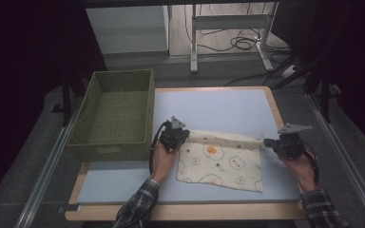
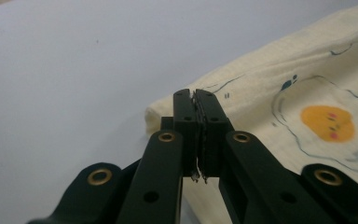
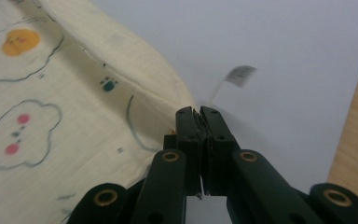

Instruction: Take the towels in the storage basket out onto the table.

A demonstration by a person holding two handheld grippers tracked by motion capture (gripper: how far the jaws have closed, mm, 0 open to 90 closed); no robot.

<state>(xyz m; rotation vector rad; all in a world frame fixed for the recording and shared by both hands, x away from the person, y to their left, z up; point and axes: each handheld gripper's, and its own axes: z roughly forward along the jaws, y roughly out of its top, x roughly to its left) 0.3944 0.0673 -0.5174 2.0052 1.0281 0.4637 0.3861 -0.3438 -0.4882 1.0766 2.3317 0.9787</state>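
A cream cloth (image 1: 221, 162) printed with clouds and an orange blob is spread on the bench (image 1: 218, 107), its far corners pinched by the left gripper (image 2: 196, 100) and right gripper (image 3: 199, 116); its white tag (image 3: 240, 75) cannot be read.

Wooden-edged table (image 1: 272, 102) covered by pale blue mat (image 1: 218, 109). On mat: cream cloth (image 1: 221, 164) printed with cartoon bears and orange blob, lying mostly flat at centre-right, far edge folded into ridge, small white tag (image 3: 240, 74) sticking out at its right corner. Green woven basket (image 1: 116, 114) sits at table's left side, overhanging left edge, just beside cloth's left end.
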